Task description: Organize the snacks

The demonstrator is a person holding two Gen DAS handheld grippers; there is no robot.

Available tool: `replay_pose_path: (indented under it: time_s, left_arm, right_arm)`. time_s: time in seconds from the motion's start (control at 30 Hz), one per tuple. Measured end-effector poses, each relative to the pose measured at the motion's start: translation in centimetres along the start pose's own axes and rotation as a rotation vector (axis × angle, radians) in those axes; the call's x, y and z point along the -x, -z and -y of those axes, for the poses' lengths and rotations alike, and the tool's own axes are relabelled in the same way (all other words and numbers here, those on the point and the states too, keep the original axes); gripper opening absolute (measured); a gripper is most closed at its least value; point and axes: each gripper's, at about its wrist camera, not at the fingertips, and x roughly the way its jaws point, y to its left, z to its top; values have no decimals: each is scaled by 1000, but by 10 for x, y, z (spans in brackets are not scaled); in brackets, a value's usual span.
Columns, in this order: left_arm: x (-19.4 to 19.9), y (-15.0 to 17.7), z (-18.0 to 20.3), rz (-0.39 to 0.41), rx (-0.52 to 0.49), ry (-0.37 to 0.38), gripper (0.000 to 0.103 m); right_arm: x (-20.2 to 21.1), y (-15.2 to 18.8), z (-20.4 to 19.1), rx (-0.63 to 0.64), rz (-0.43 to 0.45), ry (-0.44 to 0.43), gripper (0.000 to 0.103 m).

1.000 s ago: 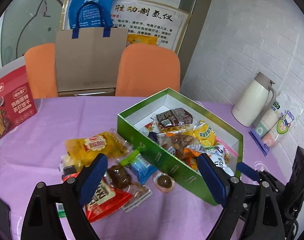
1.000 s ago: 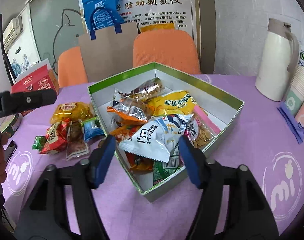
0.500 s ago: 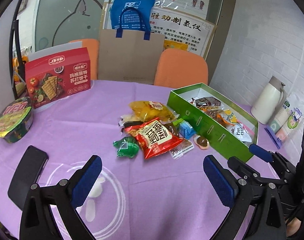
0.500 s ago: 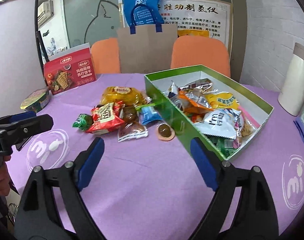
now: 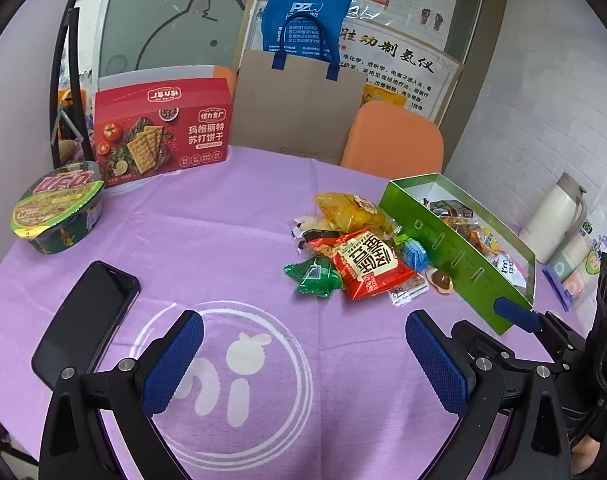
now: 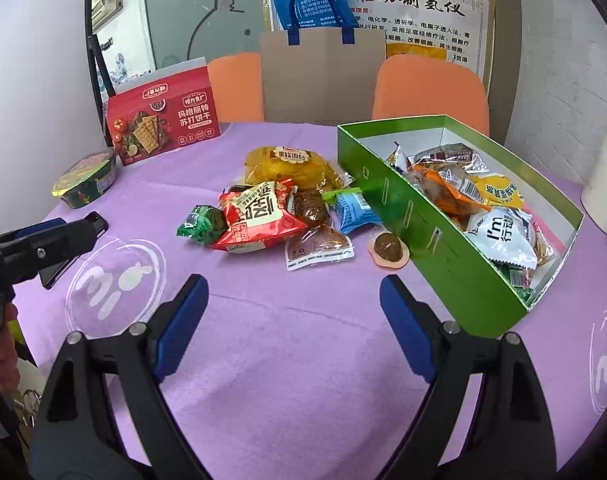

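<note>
A green box (image 6: 459, 264) (image 5: 455, 256) with white inside holds several snack packets. Beside its left wall lies a loose pile: a red packet (image 6: 255, 216) (image 5: 363, 264), a yellow bag (image 6: 287, 164) (image 5: 351, 208), a green candy (image 6: 201, 224) (image 5: 313, 276), a blue packet (image 6: 353, 210), a clear-wrapped brown snack (image 6: 317, 244) and a round brown sweet (image 6: 387, 246) (image 5: 439, 280). My left gripper (image 5: 303, 352) is open over the cloth's white logo, short of the pile. My right gripper (image 6: 293, 312) is open and holds nothing, in front of the pile.
A black phone (image 5: 87, 320) lies at the near left. A noodle bowl (image 5: 57, 212) and a red cracker box (image 5: 161, 130) stand at the far left. A white thermos (image 5: 555, 216) and paper cups (image 5: 575, 264) are right of the box. Orange chairs (image 6: 427, 88) and a paper bag (image 6: 319, 76) stand behind.
Both grippers have pulled back from the box toward the near edge of the table and swung left. Both stayed open. The snacks have not moved.
</note>
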Motion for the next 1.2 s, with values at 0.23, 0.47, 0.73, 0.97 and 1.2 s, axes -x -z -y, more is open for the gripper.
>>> replay_pose_path:
  time_s: [0.23, 0.47, 0.73, 0.97, 1.2]
  left_arm:
    - [-21, -2, -4, -38, 5, 9, 103]
    - [-43, -8, -2, -76, -19, 34, 103]
    - [-68, -12, -5, -115, -32, 87, 102]
    - [-84, -20, 12, -140, -145, 111, 81]
    - [-111, -46, 18, -155, -181, 109, 63]
  right_arm:
    - [-24, 4, 8, -32, -60, -2, 88]
    - [-44, 2, 29, -95, -115, 10, 88]
    - [-56, -5, 44, -123, -126, 7, 88]
    - [-65, -21, 48, -117, -108, -17, 78]
    - [-55, -21, 49, -106, -95, -8, 67]
